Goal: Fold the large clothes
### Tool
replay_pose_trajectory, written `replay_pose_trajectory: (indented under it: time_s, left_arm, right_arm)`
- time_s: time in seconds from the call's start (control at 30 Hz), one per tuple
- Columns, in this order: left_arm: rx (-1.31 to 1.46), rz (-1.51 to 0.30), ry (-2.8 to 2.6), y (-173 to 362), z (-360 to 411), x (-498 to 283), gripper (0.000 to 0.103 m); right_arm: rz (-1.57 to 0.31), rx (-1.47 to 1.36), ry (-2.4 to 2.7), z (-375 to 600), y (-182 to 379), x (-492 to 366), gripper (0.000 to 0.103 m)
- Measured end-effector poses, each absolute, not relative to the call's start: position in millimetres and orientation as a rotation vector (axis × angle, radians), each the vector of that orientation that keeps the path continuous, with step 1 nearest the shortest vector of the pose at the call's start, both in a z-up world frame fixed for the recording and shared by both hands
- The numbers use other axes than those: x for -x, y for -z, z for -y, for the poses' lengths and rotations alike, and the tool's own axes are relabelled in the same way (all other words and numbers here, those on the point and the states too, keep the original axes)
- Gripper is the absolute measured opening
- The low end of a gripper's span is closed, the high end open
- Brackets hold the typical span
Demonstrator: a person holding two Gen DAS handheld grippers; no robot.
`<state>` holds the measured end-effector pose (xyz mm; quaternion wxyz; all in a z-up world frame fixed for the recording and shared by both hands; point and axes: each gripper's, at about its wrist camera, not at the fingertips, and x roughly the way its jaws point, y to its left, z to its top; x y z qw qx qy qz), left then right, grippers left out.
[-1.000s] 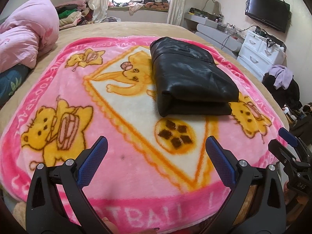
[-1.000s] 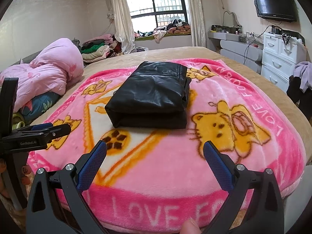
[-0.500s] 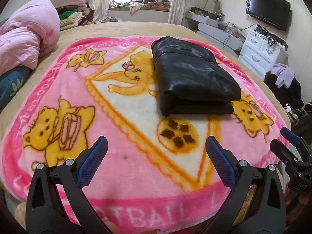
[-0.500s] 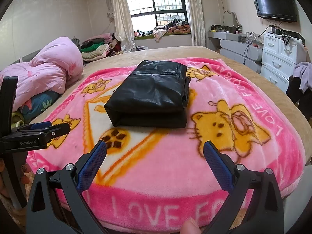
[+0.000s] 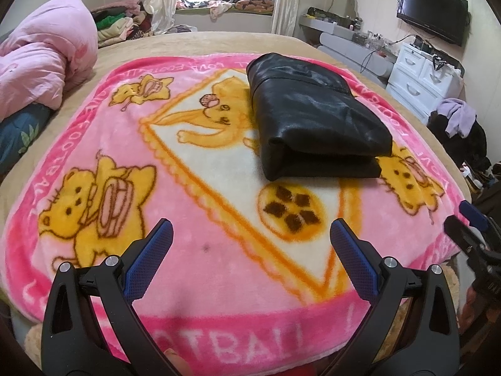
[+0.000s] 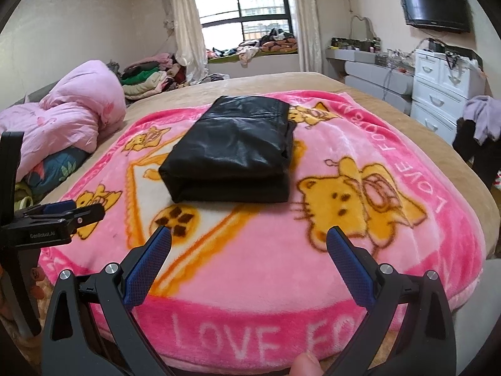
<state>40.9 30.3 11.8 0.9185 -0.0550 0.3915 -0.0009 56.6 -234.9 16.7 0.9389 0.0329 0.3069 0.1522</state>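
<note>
left wrist view, nearest first: my left gripper (image 5: 250, 235) hangs with its jaws spread wide and nothing between them, above the near hem of the pink cartoon blanket (image 5: 194, 282). the right wrist view shows my right gripper (image 6: 249, 242) just as wide and empty, over that same hem. beyond both, near the middle of the blanket, the black jacket (image 5: 313, 119) lies as a thick rectangular bundle, layers stacked, folded edge facing me. i judge the folding done or nearly so. if i touch it again, i would press the top layer flat with both grippers from opposite sides of the jacket, not pinch, since the glossy material looks slippery and springy. around the jacket the blanket is bare on every side, so there is free room to approach. beyond the jacket lies tan bed (image 6: 281, 84); left of the jacket a pink quilt (image 6: 72, 119), well apart; right of it, past the bed's edge, white drawers (image 6: 444, 94).
</note>
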Motion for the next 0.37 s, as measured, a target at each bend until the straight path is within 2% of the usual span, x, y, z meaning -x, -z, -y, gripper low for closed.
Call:
replay_pose_trajectory:
  time_s: [0.2,0.37]
  left_arm:
    - [0.144,-0.848,-0.069,-5.8,-57.3,-55.0,0.094]
    - [0.191,-0.914,-0.237,0.2,-150.2,-77.0,0.094]
  right_arm:
    - [-0.619,-0.108,-0.094,307.3,-12.3,-59.0,0.098]
    - [-0.694,-0.219,0.296,450.8,22.6,-73.2,0.098]
